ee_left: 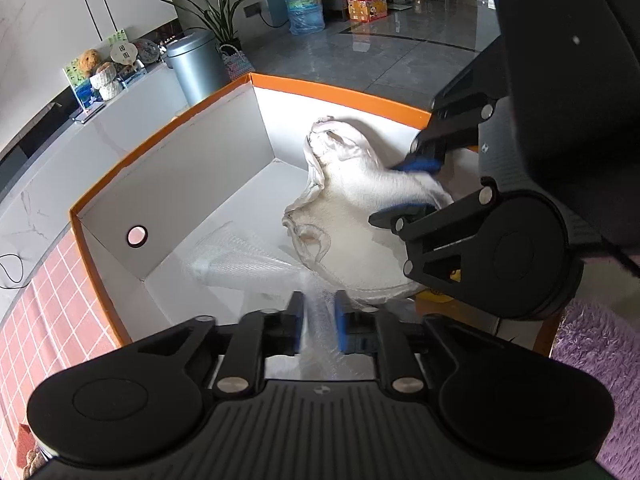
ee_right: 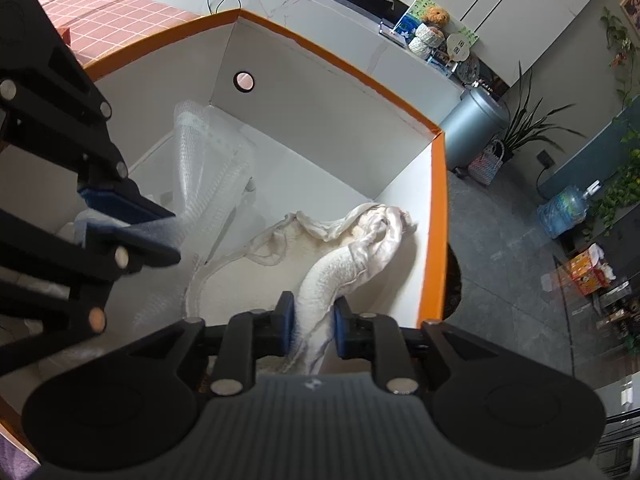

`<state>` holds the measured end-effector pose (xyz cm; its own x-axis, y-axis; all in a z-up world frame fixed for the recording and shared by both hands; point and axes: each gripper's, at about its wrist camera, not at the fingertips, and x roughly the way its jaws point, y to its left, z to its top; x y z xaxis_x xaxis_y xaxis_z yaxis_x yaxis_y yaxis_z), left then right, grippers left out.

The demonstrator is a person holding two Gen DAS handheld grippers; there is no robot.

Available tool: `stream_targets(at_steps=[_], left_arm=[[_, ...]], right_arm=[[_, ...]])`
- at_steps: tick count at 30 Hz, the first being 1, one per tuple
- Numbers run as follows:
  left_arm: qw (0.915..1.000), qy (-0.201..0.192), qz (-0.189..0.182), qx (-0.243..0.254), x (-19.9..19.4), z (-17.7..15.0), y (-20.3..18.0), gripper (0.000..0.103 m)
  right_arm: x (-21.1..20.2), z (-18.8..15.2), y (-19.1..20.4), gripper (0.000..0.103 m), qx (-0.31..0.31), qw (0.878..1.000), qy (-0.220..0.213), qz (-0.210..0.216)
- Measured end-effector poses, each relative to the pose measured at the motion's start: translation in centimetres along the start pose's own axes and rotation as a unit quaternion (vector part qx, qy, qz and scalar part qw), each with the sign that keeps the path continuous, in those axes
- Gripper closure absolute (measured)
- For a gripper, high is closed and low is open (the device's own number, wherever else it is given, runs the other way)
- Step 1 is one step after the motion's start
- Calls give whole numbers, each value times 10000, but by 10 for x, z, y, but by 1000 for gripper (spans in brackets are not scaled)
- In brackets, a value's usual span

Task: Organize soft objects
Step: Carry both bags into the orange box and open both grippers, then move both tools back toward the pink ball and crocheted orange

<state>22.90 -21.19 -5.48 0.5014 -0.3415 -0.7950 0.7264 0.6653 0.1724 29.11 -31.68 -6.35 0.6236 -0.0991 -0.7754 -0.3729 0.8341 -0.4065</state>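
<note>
One cream cloth (ee_right: 352,268), crumpled, lying inside an open white box (ee_right: 320,120) with an orange rim, bunched toward the corner nearest the grey floor (ee_right: 500,240). One sheet of clear bubble wrap (ee_right: 208,160) beside it on the box bottom, reaching toward the end wall with the single round hole (ee_right: 243,81). Bare box bottom between cloth and far wall; walls high on all visible sides, top open.

Right gripper (ee_right: 314,320): blue pads slightly apart, a rolled fold of the cloth running up between them; left pad brushing the fabric, right pad close to it, firm clamping not evident. Same gripper visible from the other camera (ee_left: 412,192), jaws over the cloth (ee_left: 352,220).

Left gripper (ee_left: 318,322): pads slightly apart, strip of bubble wrap (ee_left: 248,260) passing between them, loosely, contact uncertain. Seen from the right camera (ee_right: 132,220), positioned low inside the box (ee_left: 160,184).

Outside the box: red tiled mat (ee_left: 44,312), purple rug (ee_left: 592,344), one grey bin (ee_left: 196,64), one water bottle (ee_left: 304,8), one potted plant (ee_left: 216,16).
</note>
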Motion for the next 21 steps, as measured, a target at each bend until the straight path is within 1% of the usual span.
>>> stream_targets(at_steps=[1,3,4,6,8,9,12,15,18,21], left_arm=[[10000,-17,33,15,-1,0,-1,75],[9999,-82,73,23,-5,0,-1,65],[9999,-106,75,12,-8,0,-1,63],[9998,-175,93,6,-14,0,-1,49],[9995,-269,183,40,-21,0,-2,42],[9992,-316,236,81,-24,1,-2,40],[9979,-427,425,228,-35,2,-5,34],[9968,-498,576,252,-42,2,-6,32],[9962,-568,638,142,-50,2,-4,32],[9948,-732,709,5,-61,0,-3,31]], right_arm=[[-1,0,0,67,-11,10000,-15,-47],[-5,-1,-1,65,-19,10000,-45,-80],[-7,-1,-3,64,-12,9999,-69,-78],[-11,0,-5,62,-18,9999,-99,-125],[-16,-1,-7,57,-42,9997,-147,-198],[-19,-1,-8,52,-46,9996,-169,-224],[-31,-4,-8,48,-68,9992,-279,-268],[-41,-4,-7,33,-160,9986,-401,-321],[-53,-5,-7,32,-250,9970,-591,-423],[-63,-6,-6,32,-307,9958,-666,-551]])
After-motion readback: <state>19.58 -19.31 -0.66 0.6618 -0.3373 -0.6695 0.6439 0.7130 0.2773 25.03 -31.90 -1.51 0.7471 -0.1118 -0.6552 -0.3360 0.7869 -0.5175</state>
